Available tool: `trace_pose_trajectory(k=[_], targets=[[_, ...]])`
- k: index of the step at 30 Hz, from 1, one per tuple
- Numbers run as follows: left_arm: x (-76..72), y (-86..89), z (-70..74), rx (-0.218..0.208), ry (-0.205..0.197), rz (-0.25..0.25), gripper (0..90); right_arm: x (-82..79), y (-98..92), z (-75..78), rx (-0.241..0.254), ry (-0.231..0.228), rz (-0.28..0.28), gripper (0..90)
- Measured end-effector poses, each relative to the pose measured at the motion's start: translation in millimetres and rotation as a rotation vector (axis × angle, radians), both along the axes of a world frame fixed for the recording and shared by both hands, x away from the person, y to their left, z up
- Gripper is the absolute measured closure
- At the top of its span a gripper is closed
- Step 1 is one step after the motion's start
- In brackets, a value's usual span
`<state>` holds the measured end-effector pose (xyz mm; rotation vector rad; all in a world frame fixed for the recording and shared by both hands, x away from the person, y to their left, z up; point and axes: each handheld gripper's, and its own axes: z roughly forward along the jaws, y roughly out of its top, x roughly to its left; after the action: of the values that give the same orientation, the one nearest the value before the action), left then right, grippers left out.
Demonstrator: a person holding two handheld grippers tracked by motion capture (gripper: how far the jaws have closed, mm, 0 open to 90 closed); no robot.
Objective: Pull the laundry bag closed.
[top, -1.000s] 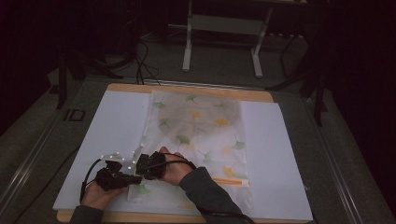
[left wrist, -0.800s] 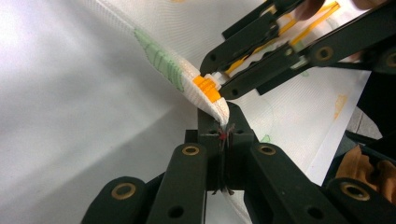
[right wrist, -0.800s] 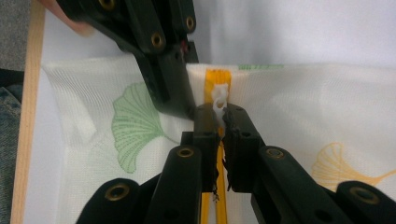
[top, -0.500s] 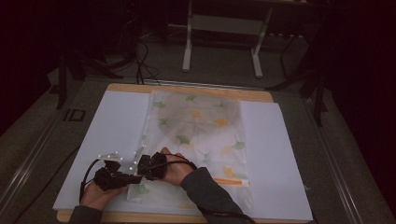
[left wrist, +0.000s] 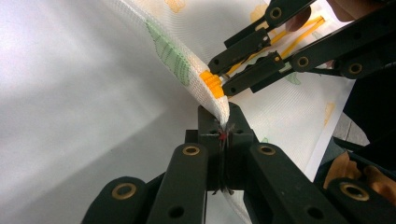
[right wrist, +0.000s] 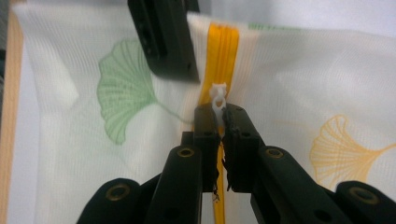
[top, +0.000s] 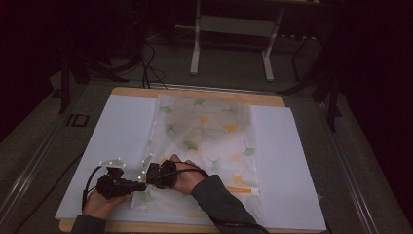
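Observation:
A white mesh bag (top: 209, 126) printed with green and yellow ginkgo leaves lies flat on the white mat (top: 117, 131). Its orange zipper (right wrist: 222, 51) runs along the near edge. My left gripper (left wrist: 223, 123) is shut on the bag's fabric corner at the zipper's end, lifting it slightly. My right gripper (right wrist: 219, 114) is shut on the white zipper pull (right wrist: 218, 95), right beside the left one's finger (right wrist: 163, 37). In the high view both grippers (top: 136, 185) (top: 152, 176) meet tip to tip at the bag's near left corner. The right gripper (left wrist: 219, 77) also crosses the left gripper view.
A wooden board (top: 195, 93) lies under the mat and shows along its far edge. A metal stand (top: 229, 44) and cables (top: 146, 58) sit on the dark floor beyond the table. The person's sleeve (top: 219, 202) lies over the bag's near part.

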<state>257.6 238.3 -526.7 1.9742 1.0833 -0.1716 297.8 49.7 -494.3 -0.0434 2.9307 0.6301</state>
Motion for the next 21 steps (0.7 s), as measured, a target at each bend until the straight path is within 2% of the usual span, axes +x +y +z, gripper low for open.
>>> trace_pose_trajectory(k=[2,7,17,21], targets=[[0.1,-0.5,-0.2,0.003,0.000,-0.002,88.7,-0.5,-2.7,0.5,0.006,0.003,-0.004,84.7],[-0.5,1.0,0.4,-0.005,-0.004,0.005,88.7,-2.7,-4.9,1.4,-0.016,-0.020,0.005,84.8],[-0.6,0.6,0.1,0.006,-0.005,0.000,88.6,-3.9,-10.0,3.7,-0.012,-0.012,0.006,84.8],[-0.7,0.8,0.1,0.003,-0.005,0.002,88.6,-5.7,-12.0,5.0,-0.028,-0.013,0.013,84.8]])
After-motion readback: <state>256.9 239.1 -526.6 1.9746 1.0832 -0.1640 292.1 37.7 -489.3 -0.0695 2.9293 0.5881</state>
